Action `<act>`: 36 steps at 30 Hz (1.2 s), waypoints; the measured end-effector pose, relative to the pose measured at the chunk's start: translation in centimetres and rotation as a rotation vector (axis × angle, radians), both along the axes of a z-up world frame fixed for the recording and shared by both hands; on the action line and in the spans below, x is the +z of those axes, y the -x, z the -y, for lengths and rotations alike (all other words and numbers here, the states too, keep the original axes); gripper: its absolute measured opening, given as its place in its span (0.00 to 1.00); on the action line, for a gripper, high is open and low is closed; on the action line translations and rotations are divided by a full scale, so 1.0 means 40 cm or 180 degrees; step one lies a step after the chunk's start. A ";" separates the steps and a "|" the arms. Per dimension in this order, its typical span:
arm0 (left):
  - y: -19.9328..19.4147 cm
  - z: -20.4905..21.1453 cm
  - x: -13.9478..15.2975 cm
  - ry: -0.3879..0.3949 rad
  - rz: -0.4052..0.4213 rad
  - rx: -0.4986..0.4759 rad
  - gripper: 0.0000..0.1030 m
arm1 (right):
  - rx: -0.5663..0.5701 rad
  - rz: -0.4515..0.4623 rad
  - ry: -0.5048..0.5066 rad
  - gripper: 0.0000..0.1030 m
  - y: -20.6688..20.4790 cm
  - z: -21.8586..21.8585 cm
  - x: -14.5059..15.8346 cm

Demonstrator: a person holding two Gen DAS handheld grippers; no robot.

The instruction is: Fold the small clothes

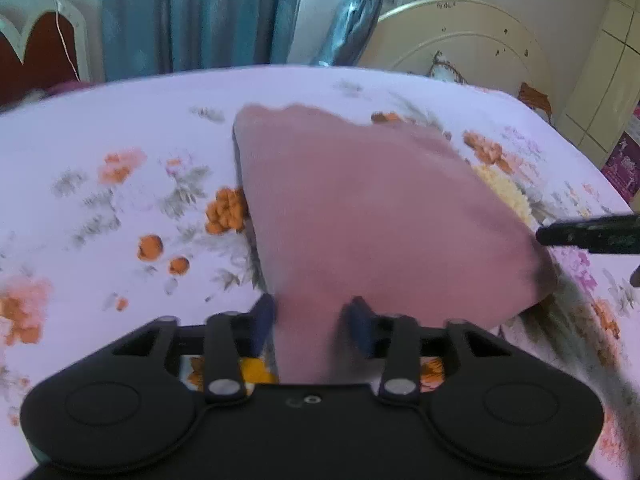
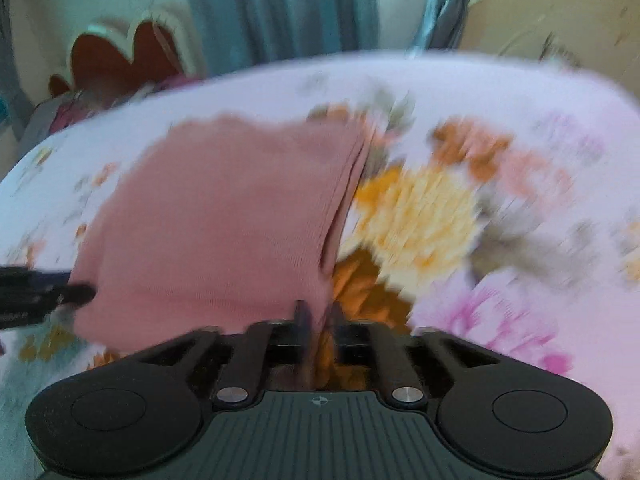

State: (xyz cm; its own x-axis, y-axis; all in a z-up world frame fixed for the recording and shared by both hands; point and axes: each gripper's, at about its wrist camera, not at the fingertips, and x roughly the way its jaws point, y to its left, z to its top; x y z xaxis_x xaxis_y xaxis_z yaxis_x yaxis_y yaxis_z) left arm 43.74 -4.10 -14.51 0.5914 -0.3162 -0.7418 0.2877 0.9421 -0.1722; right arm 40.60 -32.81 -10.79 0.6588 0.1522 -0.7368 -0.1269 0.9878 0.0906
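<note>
A pink garment [image 1: 380,208] lies folded on the floral bedsheet [image 1: 100,140]. My left gripper [image 1: 312,324] is at its near edge, and a strip of the cloth runs back between the blue pads [image 1: 262,320]. The jaws stand apart, and I see no pinch on the cloth. In the right wrist view, which is blurred, the garment [image 2: 224,216] shows stacked layers along its right edge. My right gripper [image 2: 319,316] is at the near right corner, jaws parted, with the orange sheet print visible between them. Each gripper's black finger shows at the other view's side edge.
The bed's far edge meets blue curtains [image 1: 192,12] and a window. A cream round headboard [image 1: 460,36] stands at the back right. A red and white scalloped piece of furniture [image 1: 36,52] is at the back left, and a purple box [image 1: 624,160] sits beyond the bed's right edge.
</note>
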 end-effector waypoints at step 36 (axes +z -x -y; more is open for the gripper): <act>-0.172 -0.017 0.011 0.0101 0.0072 0.0275 0.84 | -0.0213 -0.0055 -0.1013 0.76 -0.168 0.078 -0.067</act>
